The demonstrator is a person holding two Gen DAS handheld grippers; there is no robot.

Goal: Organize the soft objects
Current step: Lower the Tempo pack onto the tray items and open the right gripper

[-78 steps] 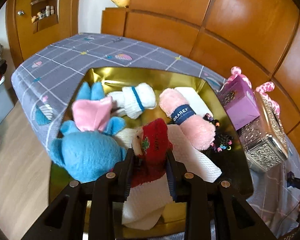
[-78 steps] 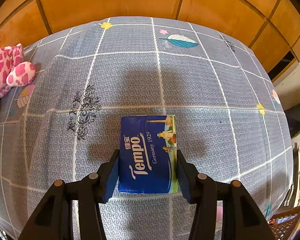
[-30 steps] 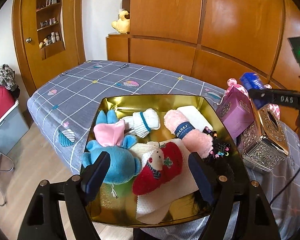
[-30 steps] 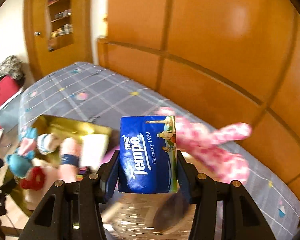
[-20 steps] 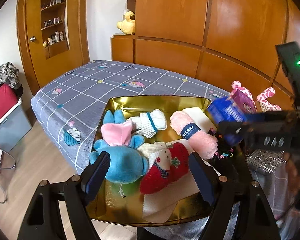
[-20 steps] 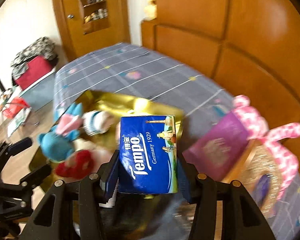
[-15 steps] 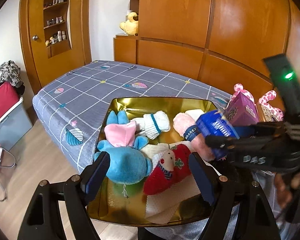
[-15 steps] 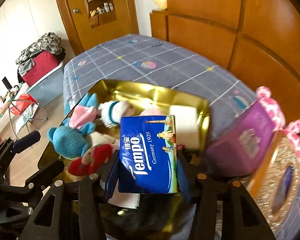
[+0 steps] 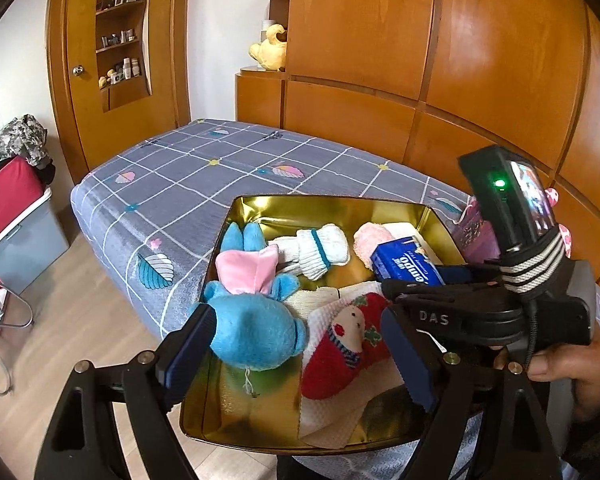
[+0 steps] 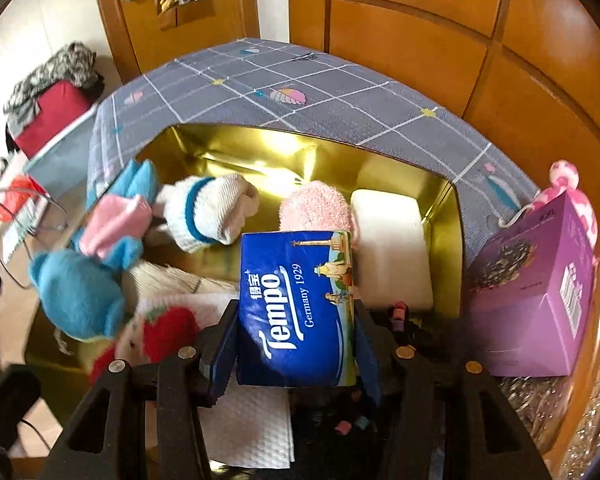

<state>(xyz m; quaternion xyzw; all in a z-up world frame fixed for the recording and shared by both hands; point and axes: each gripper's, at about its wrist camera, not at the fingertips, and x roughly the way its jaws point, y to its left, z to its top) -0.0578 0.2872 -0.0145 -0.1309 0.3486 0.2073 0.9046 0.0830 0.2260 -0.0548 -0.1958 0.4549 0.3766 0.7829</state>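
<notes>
A gold tray (image 9: 328, 205) (image 10: 444, 216) on the bed holds a blue plush (image 9: 252, 328) (image 10: 80, 292), a red Santa sock (image 9: 348, 344) (image 10: 160, 336), a white sock (image 9: 320, 250) (image 10: 208, 212), a pink towel roll (image 9: 370, 238) (image 10: 316, 208), a white pad (image 10: 392, 248) and paper towels (image 10: 252, 424). My right gripper (image 10: 296, 344) is shut on a blue Tempo tissue pack (image 10: 298, 304) (image 9: 406, 266), held over the tray above the pink roll. My left gripper (image 9: 296, 356) is open and empty, above the tray's near side.
A purple box (image 10: 536, 292) and a silver ornate box (image 10: 572, 412) stand right of the tray, with a pink spotted plush (image 10: 572, 188) behind. The grey checked bed (image 9: 204, 176) stretches beyond. A red-lidded bin (image 9: 12, 216) stands on the floor at left.
My right gripper has carried the tissue pack from the far bed over the tray and lower toward it. My left gripper let go of the red sock, opened and pulled back.
</notes>
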